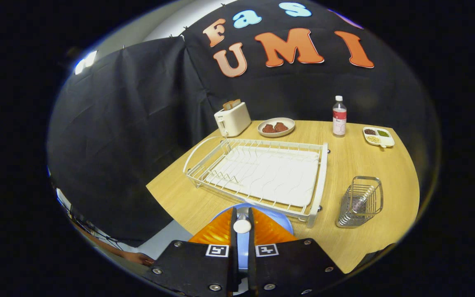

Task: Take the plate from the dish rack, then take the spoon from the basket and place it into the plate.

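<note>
Gripping a white spoon [242, 225] by its handle, the gripper [242, 231] sits at the bottom centre of the frame, both fingers squeezed together on it with barely a gap between them. Right under the fingers lies the blue plate [281, 220], low in the frame at the near edge of the wooden table [357, 165], with the spoon hanging over it; whether the spoon touches the plate, I can't tell. Just beyond the plate, mid-frame, there's the white wire dish rack [262, 173] on its white drip tray, no dishes in it. Off to the lower right stands the metal wire basket [360, 202], well apart from the plate. Along the far side of the table: a white toaster [232, 119] with bread in its slots at upper centre-left, a plate of brown cookies [276, 127] beside it, a clear bottle [339, 116] further right, and a small divided dish [378, 136] at the right.
</note>
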A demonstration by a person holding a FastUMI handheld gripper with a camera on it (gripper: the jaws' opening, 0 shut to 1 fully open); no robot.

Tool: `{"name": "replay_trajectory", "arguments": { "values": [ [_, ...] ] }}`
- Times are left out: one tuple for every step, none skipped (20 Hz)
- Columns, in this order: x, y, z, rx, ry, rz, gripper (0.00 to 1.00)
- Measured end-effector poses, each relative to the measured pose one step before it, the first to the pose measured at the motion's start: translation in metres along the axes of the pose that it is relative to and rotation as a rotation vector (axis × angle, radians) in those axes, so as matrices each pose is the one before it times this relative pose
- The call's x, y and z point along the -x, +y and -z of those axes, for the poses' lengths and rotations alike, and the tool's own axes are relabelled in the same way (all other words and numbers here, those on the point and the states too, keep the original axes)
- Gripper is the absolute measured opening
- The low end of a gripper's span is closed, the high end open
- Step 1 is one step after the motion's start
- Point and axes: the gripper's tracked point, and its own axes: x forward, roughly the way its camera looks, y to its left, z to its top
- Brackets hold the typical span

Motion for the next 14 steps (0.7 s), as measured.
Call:
{"name": "replay_trajectory", "arguments": {
  "values": [
    [-0.00754, 0.00340, 0.00834, 0.00191, 0.02197, -0.00462, 0.09],
    [-0.00686, 0.00377, 0.00964, -0.00125, 0.02751, -0.01030, 0.09],
    [-0.00592, 0.00255, 0.00442, -0.00428, 0.01261, -0.00621, 0.09],
    [-0.00464, 0.00253, 0.00366, -0.00285, 0.00552, -0.00672, 0.09],
    [-0.00288, 0.00243, 0.00136, -0.00421, 0.00212, -0.00220, 0.09],
    [-0.00330, 0.00103, 0.00120, -0.00222, -0.00119, -0.00339, 0.09],
    [-0.00340, -0.00001, 0.00086, -0.00190, -0.00563, 0.00257, 0.09],
    [-0.00281, 0.00037, -0.00072, -0.00256, -0.00751, -0.00012, 0.09],
    [-0.00174, -0.00045, -0.00095, -0.00598, -0.01102, -0.00135, 0.09],
    [-0.00212, -0.00207, 0.00022, -0.00439, -0.00459, -0.00294, 0.09],
    [-0.00166, -0.00018, 0.00196, -0.00433, -0.00445, -0.00137, 0.09],
    [0.00038, -0.00242, 0.00157, -0.00701, 0.00385, -0.00194, 0.10],
    [0.00073, -0.00224, 0.00419, -0.00749, 0.00695, -0.00018, 0.11],
    [0.00012, -0.00273, 0.00253, -0.00637, 0.00522, 0.00289, 0.11]
  ]
}}
